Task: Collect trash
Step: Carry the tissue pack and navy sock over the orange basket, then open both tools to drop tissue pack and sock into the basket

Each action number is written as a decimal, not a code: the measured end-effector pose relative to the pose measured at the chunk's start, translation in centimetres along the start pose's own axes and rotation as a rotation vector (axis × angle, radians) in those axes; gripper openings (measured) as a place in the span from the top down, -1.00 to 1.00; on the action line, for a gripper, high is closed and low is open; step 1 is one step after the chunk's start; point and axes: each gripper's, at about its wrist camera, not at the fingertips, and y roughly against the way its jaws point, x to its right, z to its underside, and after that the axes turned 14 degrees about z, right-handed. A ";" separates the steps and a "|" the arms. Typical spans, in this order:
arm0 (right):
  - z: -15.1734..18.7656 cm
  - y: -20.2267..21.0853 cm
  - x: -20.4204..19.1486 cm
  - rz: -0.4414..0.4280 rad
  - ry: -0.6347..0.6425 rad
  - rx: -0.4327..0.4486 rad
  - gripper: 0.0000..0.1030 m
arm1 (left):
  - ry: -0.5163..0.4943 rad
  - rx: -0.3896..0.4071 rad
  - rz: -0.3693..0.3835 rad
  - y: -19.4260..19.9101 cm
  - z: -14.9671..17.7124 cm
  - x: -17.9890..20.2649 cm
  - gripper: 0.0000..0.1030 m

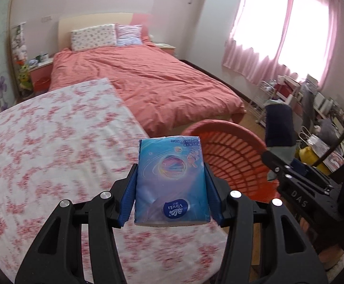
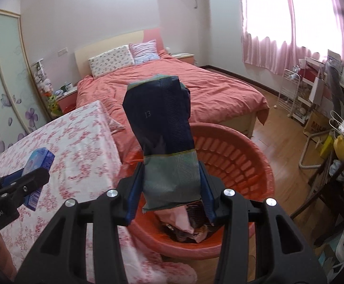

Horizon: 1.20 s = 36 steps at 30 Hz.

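My left gripper is shut on a blue Vinda tissue pack and holds it above the edge of the floral-cloth table, left of the red basket. My right gripper is shut on a dark blue and grey snack bag, held upright over the red basket. The basket holds several crumpled wrappers. The left gripper with the tissue pack shows at the left of the right wrist view. The right gripper and bag show at the right of the left wrist view.
A bed with a pink cover stands behind the table and basket. Cluttered shelves and a white rack line the right wall under the pink curtains. A nightstand with small items stands left of the bed. Wooden floor lies right of the basket.
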 end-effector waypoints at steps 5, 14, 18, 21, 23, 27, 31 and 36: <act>0.0 -0.6 1.7 0.010 -0.027 -0.007 0.15 | -0.025 -0.019 0.053 -1.9 -0.2 2.0 -0.02; 0.2 -2.0 4.7 0.017 -0.070 -0.024 0.15 | -0.052 -0.060 0.108 -5.2 -0.1 4.5 -0.02; 0.2 -2.8 5.5 0.014 -0.085 -0.036 0.15 | -0.056 -0.073 0.122 -6.2 -0.3 4.9 -0.02; 0.1 -3.5 6.1 0.014 -0.093 -0.043 0.15 | -0.058 -0.080 0.132 -7.2 -0.6 5.2 -0.02; 0.0 -4.0 6.4 0.010 -0.100 -0.050 0.15 | -0.059 -0.083 0.135 -7.6 -0.6 5.5 -0.02; -0.2 -4.8 6.8 -0.002 -0.117 -0.057 0.13 | -0.064 -0.094 0.136 -8.6 -0.5 5.9 -0.03; -0.5 -5.3 7.0 -0.019 -0.129 -0.055 -0.15 | -0.053 -0.111 0.123 -9.5 -0.3 5.7 -0.12; -0.3 -5.5 7.2 -0.016 -0.129 -0.060 -0.27 | -0.033 -0.116 0.107 -9.5 0.0 5.0 -0.26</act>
